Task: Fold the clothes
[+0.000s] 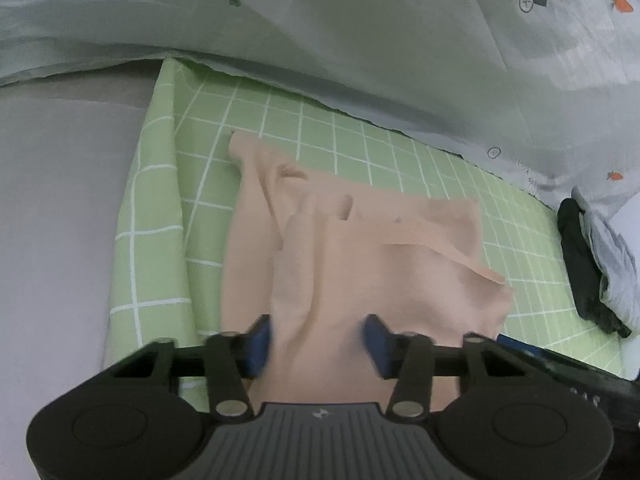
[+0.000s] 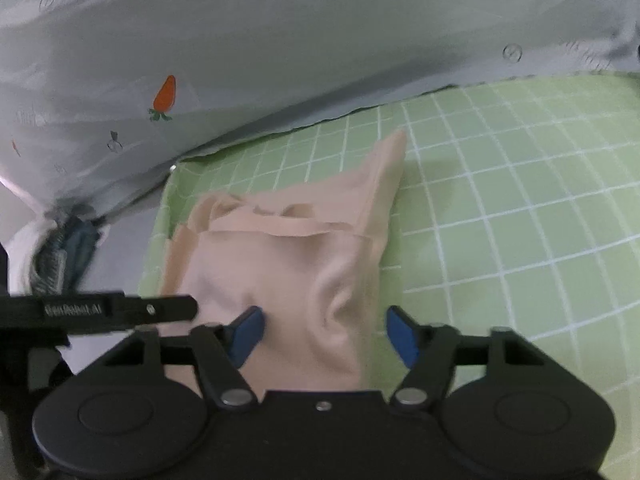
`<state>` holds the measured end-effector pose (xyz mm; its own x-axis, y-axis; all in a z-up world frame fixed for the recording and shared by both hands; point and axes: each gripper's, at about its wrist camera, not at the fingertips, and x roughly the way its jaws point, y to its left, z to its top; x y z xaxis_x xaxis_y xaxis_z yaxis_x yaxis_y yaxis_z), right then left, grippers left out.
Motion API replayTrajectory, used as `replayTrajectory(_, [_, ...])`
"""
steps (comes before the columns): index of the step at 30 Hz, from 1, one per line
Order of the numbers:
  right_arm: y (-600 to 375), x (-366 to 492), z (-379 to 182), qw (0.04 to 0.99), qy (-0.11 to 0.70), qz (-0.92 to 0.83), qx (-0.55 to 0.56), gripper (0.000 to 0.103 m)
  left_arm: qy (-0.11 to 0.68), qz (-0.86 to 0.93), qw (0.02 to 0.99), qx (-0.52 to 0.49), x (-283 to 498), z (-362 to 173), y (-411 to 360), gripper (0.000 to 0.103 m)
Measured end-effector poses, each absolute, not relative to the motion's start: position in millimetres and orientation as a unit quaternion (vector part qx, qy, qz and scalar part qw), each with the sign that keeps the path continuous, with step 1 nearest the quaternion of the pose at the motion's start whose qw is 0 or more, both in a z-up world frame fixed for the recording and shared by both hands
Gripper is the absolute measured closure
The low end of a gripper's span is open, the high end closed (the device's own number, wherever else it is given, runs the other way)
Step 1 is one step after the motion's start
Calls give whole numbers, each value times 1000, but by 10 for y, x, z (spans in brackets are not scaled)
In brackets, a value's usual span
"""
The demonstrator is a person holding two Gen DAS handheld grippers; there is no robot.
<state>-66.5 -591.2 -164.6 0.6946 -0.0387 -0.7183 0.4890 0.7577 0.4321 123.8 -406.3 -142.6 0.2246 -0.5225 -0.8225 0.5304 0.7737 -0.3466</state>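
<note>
the garment (image 1: 352, 248) lies mid-frame on the green sheet (image 1: 400, 152). it looks thin, limp and slippery. both tools, left (image 1: 316, 344) and right (image 2: 324, 336), stand apart, straddling its near edge; we grip there.

It was a bedroom in a home. The work surface was a bed spread with a light green sheet checked in thin white lines (image 2: 520, 208). Along the far side lay a rumpled pale grey quilt printed with small orange carrots (image 1: 360, 32). A heap of dark and grey clothing (image 1: 592, 264) sat at the right edge.
</note>
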Motion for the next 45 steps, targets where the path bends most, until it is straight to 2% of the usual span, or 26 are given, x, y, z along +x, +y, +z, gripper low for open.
replayTrajectory(1, [-5918,-650,-1630,866,363,-143,313,72,518,-333,788,8,1221,-1392,-4058,78])
replayTrajectory(2, [-5915,-634,-1600,867,367,-138,307,85,512,-328,794,14,1199,-1348,-4054,91])
replayTrajectory(4, [-5863,-625,-1431,881,372,-140,256,97,496,-320,807,20,1148,-1218,-4028,95])
replayTrajectory(12, [-6017,-450,-629,943,263,-126,160,98,402,-344,847,-46,1484,-572,-4026,95])
replayTrajectory(15, [-6143,-141,-755,945,263,-152,122,98,399,-327,857,-23,1778,-785,-4247,95])
replayTrajectory(19, [-6288,202,-1319,912,330,-190,155,98,462,-279,842,24,1935,-1352,-4494,92])
replayTrajectory(20, [-6275,243,-1455,902,350,-201,155,97,476,-264,838,33,1931,-1479,-4521,85])
replayTrajectory(21, [-6250,259,-1582,892,367,-213,155,96,486,-250,837,41,1916,-1589,-4524,75])
replayTrajectory(22, [-6229,264,-1678,884,379,-225,157,90,491,-243,836,41,1897,-1657,-4504,71])
replayTrajectory(24, [-6206,210,-1692,878,377,-244,165,74,490,-248,835,35,1851,-1710,-4440,66])
replayTrajectory(26, [-6184,156,-1692,873,375,-260,173,48,489,-267,829,46,1819,-1680,-4406,57])
replayTrajectory(27, [-6175,126,-1652,872,374,-261,177,43,489,-273,827,54,1813,-1660,-4403,48])
replayTrajectory(28, [-6163,90,-1625,870,374,-263,183,29,488,-277,825,65,1810,-1637,-4408,39])
replayTrajectory(29, [-6151,55,-1599,869,374,-265,189,21,488,-277,825,75,1800,-1616,-4412,23])
replayTrajectory(32, [-6101,-44,-1591,860,383,-263,210,19,493,-284,819,76,1726,-1592,-4339,21])
replayTrajectory(36, [-6067,-221,-1681,850,382,-254,258,19,527,-298,796,23,1709,-1688,-4201,21])
replayTrajectory(40, [-6111,-177,-1711,840,376,-256,294,20,525,-303,795,3,1689,-1726,-4178,21])
replayTrajectory(42, [-6112,-87,-1697,845,379,-250,282,21,521,-313,794,7,1680,-1765,-4234,23])
replayTrajectory(43, [-6113,-54,-1694,846,381,-247,279,26,519,-315,795,10,1683,-1783,-4271,23])
replayTrajectory(44, [-6115,-21,-1692,847,382,-244,276,29,518,-318,794,10,1678,-1786,-4292,26])
replayTrajectory(45, [-6116,12,-1689,848,384,-241,273,30,518,-322,793,6,1666,-1777,-4301,43])
